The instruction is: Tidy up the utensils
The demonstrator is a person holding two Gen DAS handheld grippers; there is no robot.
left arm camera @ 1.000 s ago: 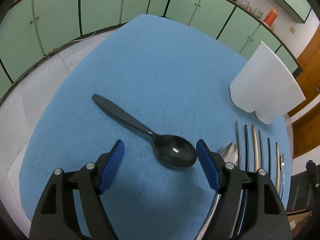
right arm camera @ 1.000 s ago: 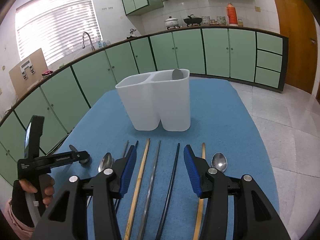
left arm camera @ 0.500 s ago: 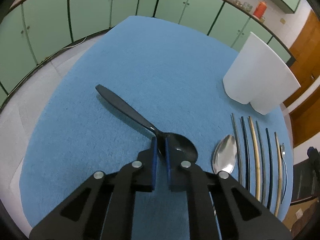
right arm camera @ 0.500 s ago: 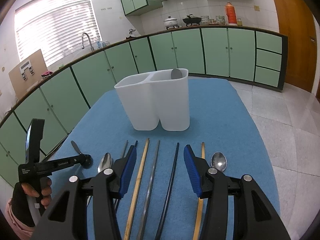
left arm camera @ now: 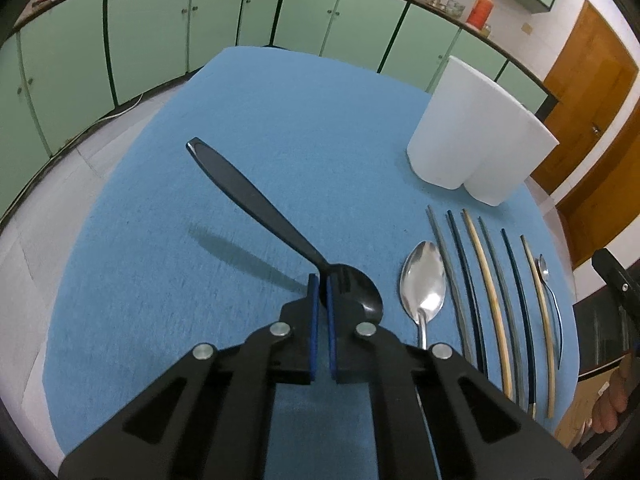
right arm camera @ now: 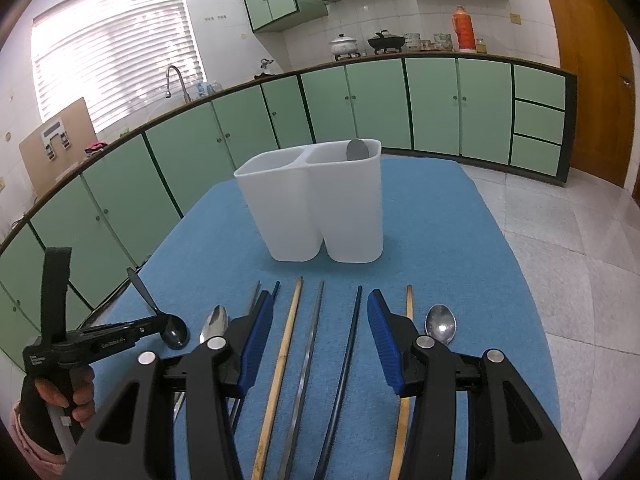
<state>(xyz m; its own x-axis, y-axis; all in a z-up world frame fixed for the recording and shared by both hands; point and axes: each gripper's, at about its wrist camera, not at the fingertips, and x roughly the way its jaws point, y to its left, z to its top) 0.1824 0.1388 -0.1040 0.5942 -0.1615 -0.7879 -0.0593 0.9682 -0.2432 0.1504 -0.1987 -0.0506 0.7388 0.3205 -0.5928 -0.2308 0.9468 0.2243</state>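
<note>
Black spoon (left arm camera: 256, 196) pinched at its neck between left gripper's (left arm camera: 322, 280) jaws.

The right gripper (right arm camera: 320, 336) is held open above chopsticks (right arm camera: 286, 356) laid in a row on the blue mat (right arm camera: 460, 240). A black spoon (right arm camera: 168, 326) is clamped in the left gripper (right arm camera: 154, 326), lifted off the mat with its handle tilted up, and a white two-compartment holder (right arm camera: 316, 204) is seen beyond.
</note>
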